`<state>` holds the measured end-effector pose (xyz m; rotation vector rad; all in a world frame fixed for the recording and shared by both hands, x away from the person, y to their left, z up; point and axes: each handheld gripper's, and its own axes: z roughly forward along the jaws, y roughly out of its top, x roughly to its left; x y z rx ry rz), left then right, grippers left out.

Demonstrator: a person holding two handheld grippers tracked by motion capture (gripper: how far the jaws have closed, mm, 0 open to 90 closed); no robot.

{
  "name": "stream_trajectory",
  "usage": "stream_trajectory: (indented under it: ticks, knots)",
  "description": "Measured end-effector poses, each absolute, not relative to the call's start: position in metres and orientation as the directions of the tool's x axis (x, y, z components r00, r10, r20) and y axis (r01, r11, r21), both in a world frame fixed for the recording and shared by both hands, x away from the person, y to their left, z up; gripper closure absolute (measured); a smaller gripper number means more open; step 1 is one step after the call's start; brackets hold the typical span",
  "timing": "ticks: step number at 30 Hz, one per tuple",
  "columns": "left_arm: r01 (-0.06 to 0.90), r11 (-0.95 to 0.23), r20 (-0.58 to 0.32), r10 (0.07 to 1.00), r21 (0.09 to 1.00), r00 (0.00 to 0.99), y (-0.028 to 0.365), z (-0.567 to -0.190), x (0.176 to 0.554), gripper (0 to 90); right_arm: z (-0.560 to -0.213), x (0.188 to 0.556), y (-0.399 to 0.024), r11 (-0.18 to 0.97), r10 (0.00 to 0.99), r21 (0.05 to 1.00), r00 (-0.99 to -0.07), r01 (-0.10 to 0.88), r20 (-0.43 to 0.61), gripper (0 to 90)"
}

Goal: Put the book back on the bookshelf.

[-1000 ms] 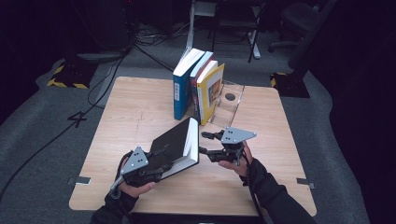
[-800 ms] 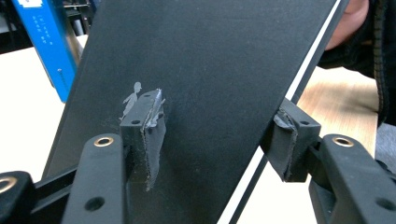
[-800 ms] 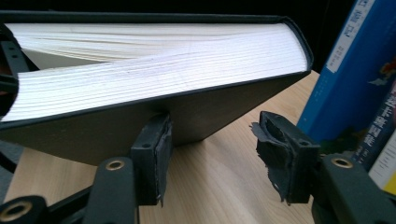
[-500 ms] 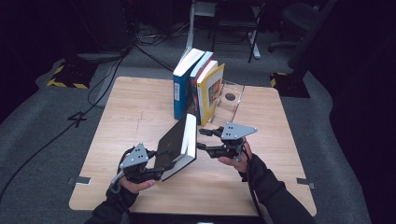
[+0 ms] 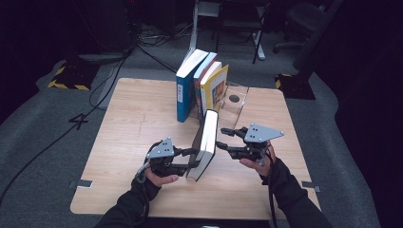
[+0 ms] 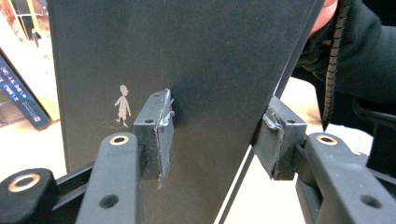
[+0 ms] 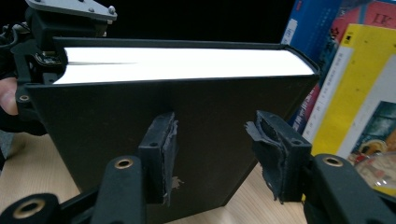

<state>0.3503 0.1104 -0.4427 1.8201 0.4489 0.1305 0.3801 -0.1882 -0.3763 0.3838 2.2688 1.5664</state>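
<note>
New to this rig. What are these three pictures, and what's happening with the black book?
A person holds a hand-operated two-jaw gripper in each hand. The high view looks down on the wooden table; the other two cameras ride on the grippers, looking along their jaws.

Colourful books stand at the table's far side beside a clear bookend. The black book stands tilted between the left gripper and right gripper. Both jaw pairs have just been closing; whether either actually grips it is unclear.
</note>
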Motion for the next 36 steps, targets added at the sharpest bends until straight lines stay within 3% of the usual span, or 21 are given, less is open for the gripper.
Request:
stream_trajectory:
  ticks: [10, 17, 21, 26, 36]
  knots:
    - [0.19, -0.283, -0.065, 0.399, 0.94, 0.915, 0.113, -0.439, 0.34, 54.3, -0.388, 0.367, -0.183, 0.375, 0.415, 0.927, -0.896, 0.01, -0.158, 42.0]
    - [0.163, -0.36, 0.003, 0.42, 0.918, 0.908, 0.104, -0.438, 0.326, 38.0, -0.393, 0.364, -0.18, 0.379, 0.407, 0.925, -0.899, 0.008, -0.159, 41.0]
    - [0.19, -0.367, 0.011, 0.48, 0.91, 0.877, 0.094, -0.443, 0.322, 26.4, -0.398, 0.364, -0.177, 0.381, 0.401, 0.925, -0.903, 0.012, -0.153, 40.2]
    - [0.213, -0.358, 0.033, 0.571, 0.909, 0.82, 0.081, -0.45, 0.319, 19.4, -0.403, 0.364, -0.171, 0.388, 0.396, 0.921, -0.905, 0.015, -0.153, 39.2]
    - [0.253, -0.25, 0.009, 0.728, 0.935, 0.686, 0.062, -0.462, 0.323, 20.1, -0.407, 0.365, -0.163, 0.371, 0.405, 0.928, -0.902, 0.013, -0.149, 37.8]
